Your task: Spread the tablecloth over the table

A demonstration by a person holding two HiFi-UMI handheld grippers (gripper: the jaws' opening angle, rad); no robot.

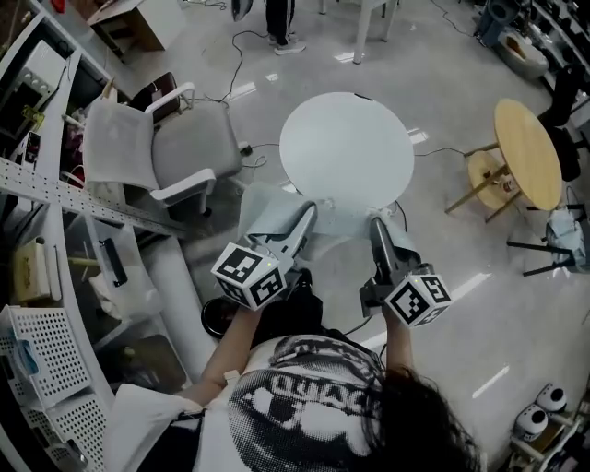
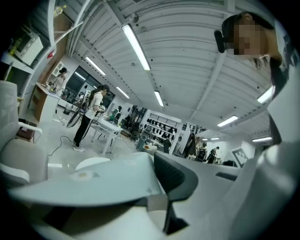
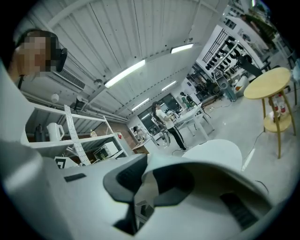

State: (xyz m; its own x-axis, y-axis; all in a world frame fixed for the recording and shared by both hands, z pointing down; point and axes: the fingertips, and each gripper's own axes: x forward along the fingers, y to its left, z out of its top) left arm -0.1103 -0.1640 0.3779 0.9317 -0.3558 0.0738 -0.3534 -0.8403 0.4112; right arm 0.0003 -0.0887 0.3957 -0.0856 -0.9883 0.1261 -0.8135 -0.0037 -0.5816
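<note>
No fully legible text in any view, shirt print (image 1: 309, 398) carries a band of block letters seen upside down, not readable with certainty, square markers (image 1: 249, 275) on the handheld cubes show black-and-white code patterns only, no characters or numbers.

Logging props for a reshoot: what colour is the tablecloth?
Plain pale grey-blue; the tablecloth shows best in the head view.

A grey office chair (image 1: 184, 152) with white armrests stands left of the left gripper (image 1: 309, 210). A round wooden side table (image 1: 527, 147) stands well to the right of the right gripper (image 1: 376, 221). A white plastic basket (image 1: 46, 359) sits far left, behind both grippers. A person (image 1: 279, 20) stands far ahead of them.
</note>
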